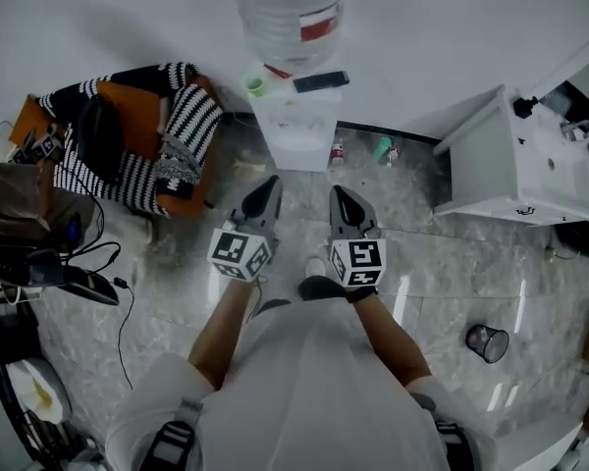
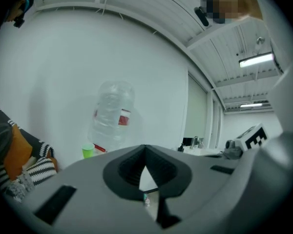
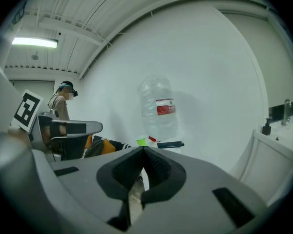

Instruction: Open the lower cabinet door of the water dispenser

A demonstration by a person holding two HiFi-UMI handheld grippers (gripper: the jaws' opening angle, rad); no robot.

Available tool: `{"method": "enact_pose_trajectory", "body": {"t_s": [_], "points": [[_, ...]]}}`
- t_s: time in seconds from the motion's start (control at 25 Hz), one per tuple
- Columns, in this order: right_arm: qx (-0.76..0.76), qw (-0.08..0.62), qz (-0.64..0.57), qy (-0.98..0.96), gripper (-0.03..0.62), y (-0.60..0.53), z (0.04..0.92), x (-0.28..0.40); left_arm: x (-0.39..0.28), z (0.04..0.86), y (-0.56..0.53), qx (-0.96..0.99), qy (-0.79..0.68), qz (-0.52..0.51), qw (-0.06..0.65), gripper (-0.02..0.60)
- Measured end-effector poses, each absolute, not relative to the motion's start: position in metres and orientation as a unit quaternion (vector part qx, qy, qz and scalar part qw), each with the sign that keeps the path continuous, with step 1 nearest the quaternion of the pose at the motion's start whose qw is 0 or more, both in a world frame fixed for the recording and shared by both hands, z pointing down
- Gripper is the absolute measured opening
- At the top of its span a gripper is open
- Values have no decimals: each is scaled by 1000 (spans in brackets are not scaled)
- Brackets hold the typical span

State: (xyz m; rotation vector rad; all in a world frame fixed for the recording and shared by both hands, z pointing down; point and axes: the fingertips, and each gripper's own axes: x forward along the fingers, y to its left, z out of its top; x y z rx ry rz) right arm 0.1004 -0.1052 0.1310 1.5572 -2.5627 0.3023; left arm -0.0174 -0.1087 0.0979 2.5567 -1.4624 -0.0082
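The white water dispenser stands against the wall ahead, with a big clear bottle on top. A green cup and a black phone lie on its top. From above only a strip of its front shows, and the lower cabinet door cannot be made out. My left gripper and right gripper hang side by side a short way in front of it, both shut and empty, touching nothing. In the left gripper view the bottle rises beyond the closed tips. The right gripper view shows the bottle past its closed tips.
A chair draped with striped cloth stands left of the dispenser. A white sink cabinet stands at the right. Small bottles sit on the floor by the wall. A black mesh bin is at lower right, and cables trail at the left.
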Motion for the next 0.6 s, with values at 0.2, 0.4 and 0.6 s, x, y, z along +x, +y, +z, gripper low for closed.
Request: {"method": "enact_pose_trajectory", "body": {"t_s": [0.2,0.4,0.6], "points": [[502,83,110,-854,8,-133,161,112,4,127,-140,864,-491,7,110,9],[497,103,133,-851,8,-149,208,117,11,183,-151,858,-494,25,139,9],[493,114,138,-851,8,-170,254,120,15,223,-174,862,-487,44,130,9]]}}
